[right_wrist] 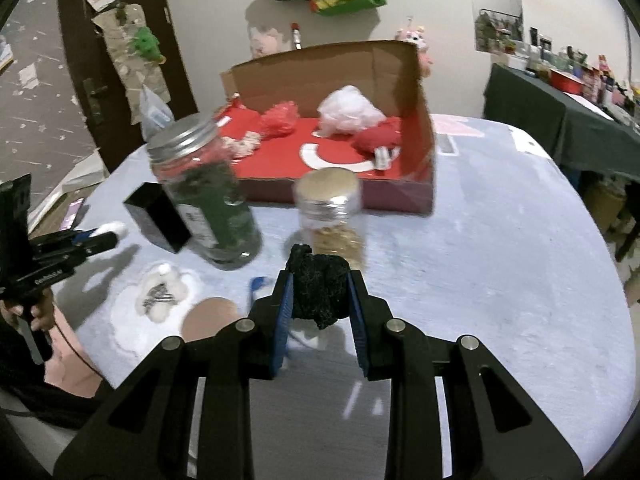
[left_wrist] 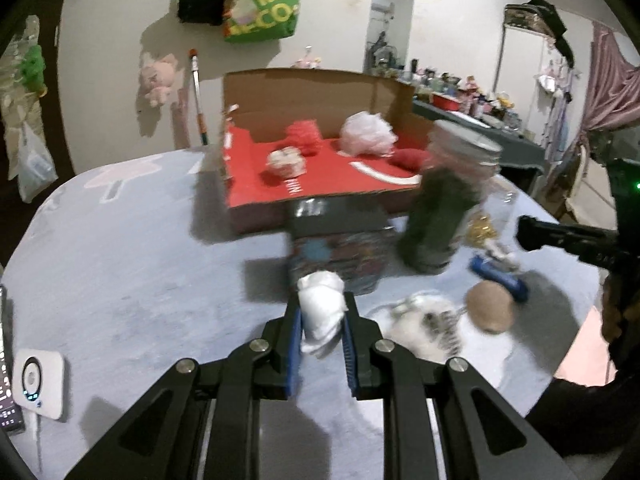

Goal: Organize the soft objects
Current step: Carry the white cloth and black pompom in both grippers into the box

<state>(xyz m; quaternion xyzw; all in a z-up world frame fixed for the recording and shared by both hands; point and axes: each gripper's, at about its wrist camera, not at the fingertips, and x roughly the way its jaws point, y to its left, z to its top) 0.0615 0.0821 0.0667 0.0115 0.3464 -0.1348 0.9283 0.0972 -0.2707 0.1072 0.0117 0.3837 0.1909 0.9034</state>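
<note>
Your left hand-held gripper [left_wrist: 322,312] is clamped on a white soft bundle [left_wrist: 321,316], held above the bench [left_wrist: 140,280]. Behind it, the open cardboard box [left_wrist: 312,92] holds soft items. Your right hand-held gripper [right_wrist: 320,292] is clamped on a black soft bundle [right_wrist: 320,288], before two jars.

Matt cardboard box [right_wrist: 400,64], glossy glass jar [right_wrist: 208,200] with metal lid [right_wrist: 182,140]
</note>
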